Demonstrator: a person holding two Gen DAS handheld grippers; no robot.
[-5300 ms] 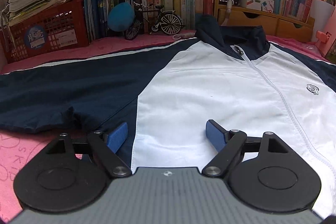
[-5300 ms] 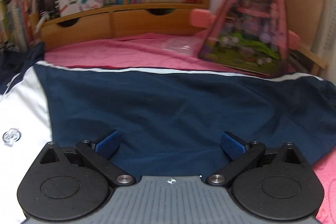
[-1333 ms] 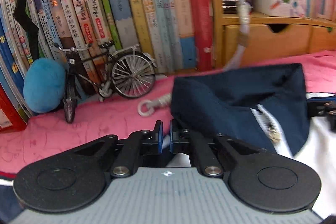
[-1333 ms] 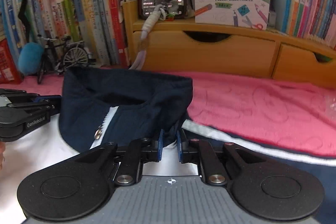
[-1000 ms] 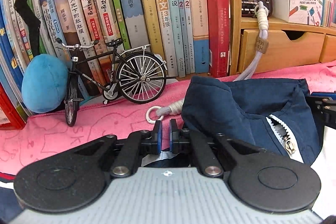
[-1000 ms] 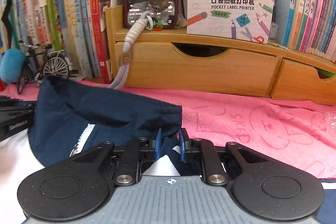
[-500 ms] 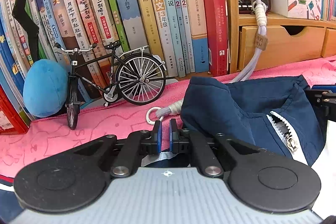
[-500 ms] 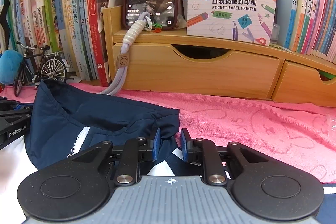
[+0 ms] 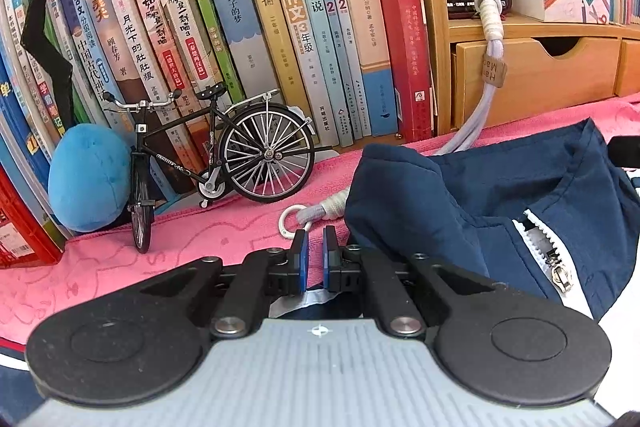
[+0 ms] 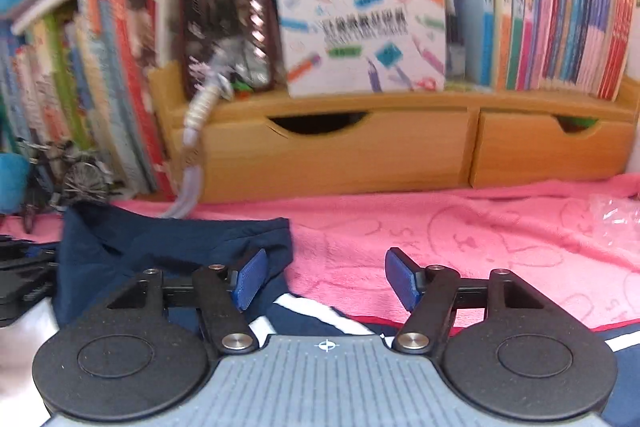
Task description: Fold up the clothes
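Two grippers work at the collar end of a navy-and-white jacket (image 9: 500, 203) that lies on a pink towel (image 9: 120, 255) in front of a row of books (image 9: 280, 27). We see the left gripper (image 9: 314, 259) with its blue pads (image 9: 299, 261) drawn nearly together, only a narrow slit between them; white-edged cloth shows just below the slit, but we cannot tell whether the pads grip it. Just beyond its tips lies a white cord (image 9: 320, 213) ending in a ring, and behind that stand a model bicycle (image 9: 216, 163) and a blue plush ball (image 9: 88, 179). To the right the navy collar stands rumpled, the white zipper (image 9: 554, 251) partly undone. We see the right gripper (image 10: 326, 281) with its jaws spread wide and holding nothing; its left pad sits at the edge of the flattened collar, its right pad over bare towel. The right view is blurred. Wooden drawers (image 10: 400, 151) run along the back, bearing a phone (image 10: 228, 11) and a printed box (image 10: 364, 27).
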